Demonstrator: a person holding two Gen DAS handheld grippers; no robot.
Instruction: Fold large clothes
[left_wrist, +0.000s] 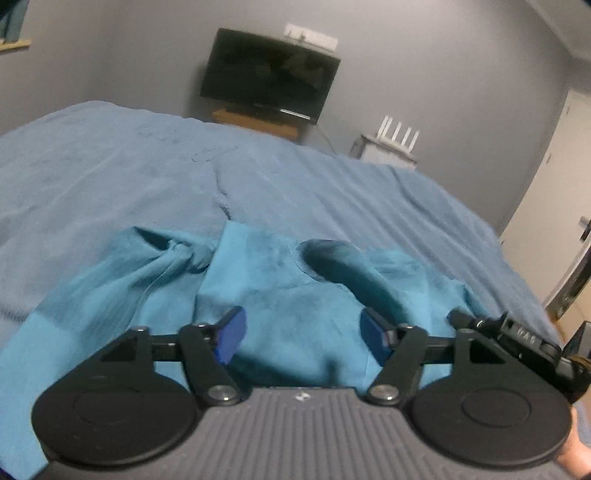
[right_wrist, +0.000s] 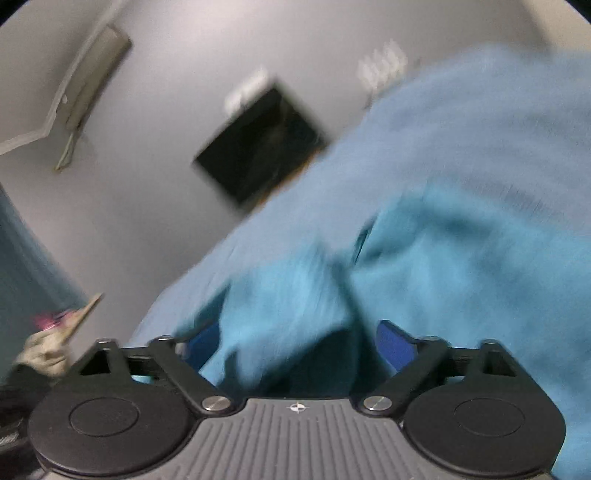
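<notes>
A teal garment (left_wrist: 280, 291) lies crumpled on a bed with a blue cover (left_wrist: 147, 173), close in front of me. My left gripper (left_wrist: 301, 338) is open, its blue pads (left_wrist: 231, 338) spread wide just above the garment, holding nothing. In the right wrist view the picture is tilted and blurred. The same teal garment (right_wrist: 461, 266) fills the lower right of it. My right gripper (right_wrist: 295, 349) is open, and a fold of the garment lies between its blue pads (right_wrist: 393, 345). The right gripper's black frame (left_wrist: 517, 339) shows at the right of the left wrist view.
A dark TV (left_wrist: 269, 74) hangs on the grey wall beyond the bed's far edge, above a wooden shelf (left_wrist: 255, 120). A white router (left_wrist: 399, 134) stands on a small unit to its right. A white door (left_wrist: 546, 206) is at far right. An air conditioner (right_wrist: 92, 74) hangs high on the wall.
</notes>
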